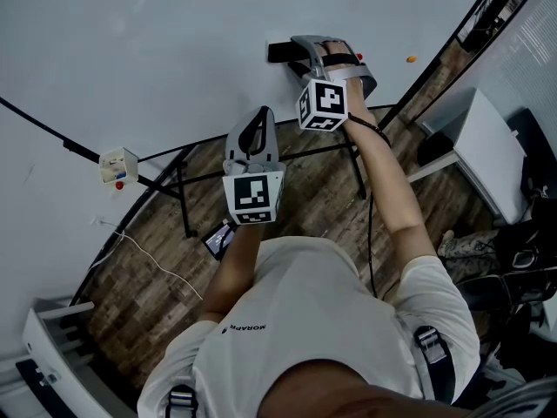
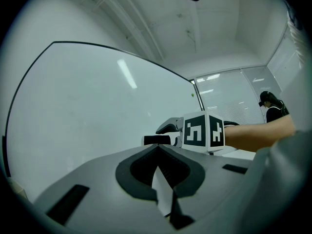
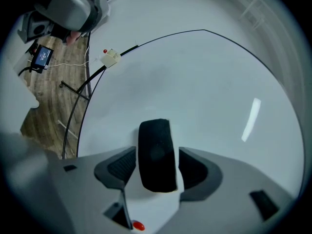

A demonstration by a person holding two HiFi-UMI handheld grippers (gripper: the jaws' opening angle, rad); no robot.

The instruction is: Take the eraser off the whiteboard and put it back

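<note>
Cool, even indoor light filled the room, throwing only faint, soft shadows. A slanted white streak of glare point(image 3: 251, 118) crossed the whiteboard point(image 3: 195, 77) in the right gripper view. A similar streak showed in the left gripper view, where strip lights point(image 2: 212, 77) glowed at right. Both gripper views were wide-angle, with the board's edge bowed, the corners lost to black vignette and the nearest foreground soft. The eraser point(image 3: 157, 155) read as flat black with little detail. The head view was sharp, its straight lines curving toward the edges.
</note>
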